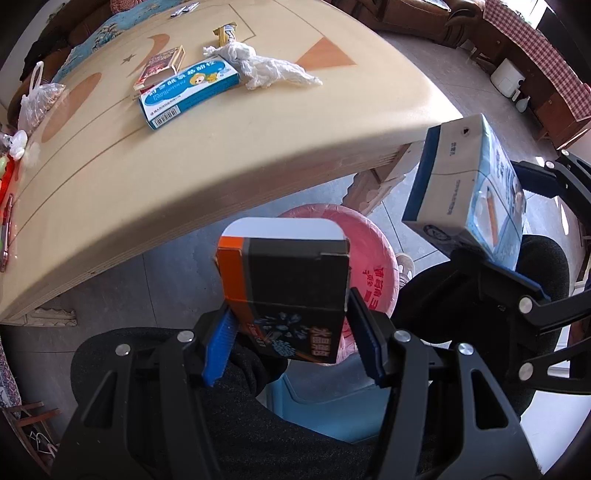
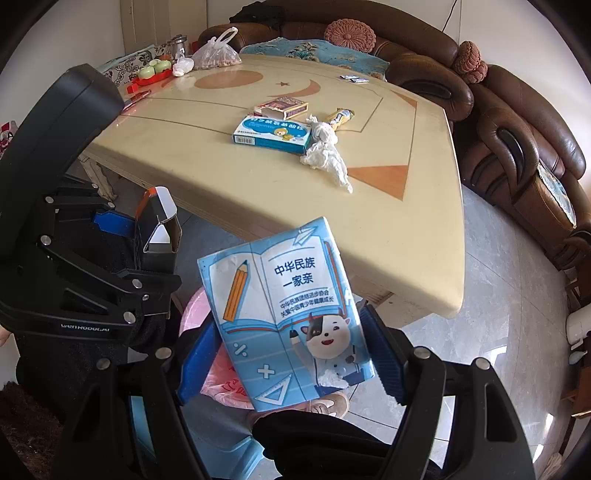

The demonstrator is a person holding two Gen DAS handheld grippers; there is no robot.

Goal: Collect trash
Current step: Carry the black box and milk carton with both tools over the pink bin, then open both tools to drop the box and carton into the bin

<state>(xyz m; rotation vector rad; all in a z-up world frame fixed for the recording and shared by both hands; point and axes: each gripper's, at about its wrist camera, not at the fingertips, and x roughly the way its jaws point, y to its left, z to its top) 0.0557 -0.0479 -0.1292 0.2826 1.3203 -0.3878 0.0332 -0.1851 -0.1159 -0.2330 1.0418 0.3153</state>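
Note:
My left gripper (image 1: pixel 291 343) is shut on a black and orange box (image 1: pixel 284 288), held above a bin with a pink bag liner (image 1: pixel 373 266) on the floor beside the table. My right gripper (image 2: pixel 291 362) is shut on a light blue milk carton (image 2: pixel 284 306), also over the pink-lined bin (image 2: pixel 195 314). The carton shows in the left wrist view (image 1: pixel 469 184). On the table lie a blue medicine box (image 1: pixel 188 92), a crumpled white tissue (image 1: pixel 266 70), a small red box (image 1: pixel 159 66) and a yellow wrapper (image 1: pixel 225 33).
The beige table (image 2: pixel 258 192) has a bag of nuts (image 2: pixel 218 55) and small items at its far left. A brown sofa (image 2: pixel 517 140) runs behind and right of it. The floor is grey tile. A blue stool (image 1: pixel 325 402) stands under the bin.

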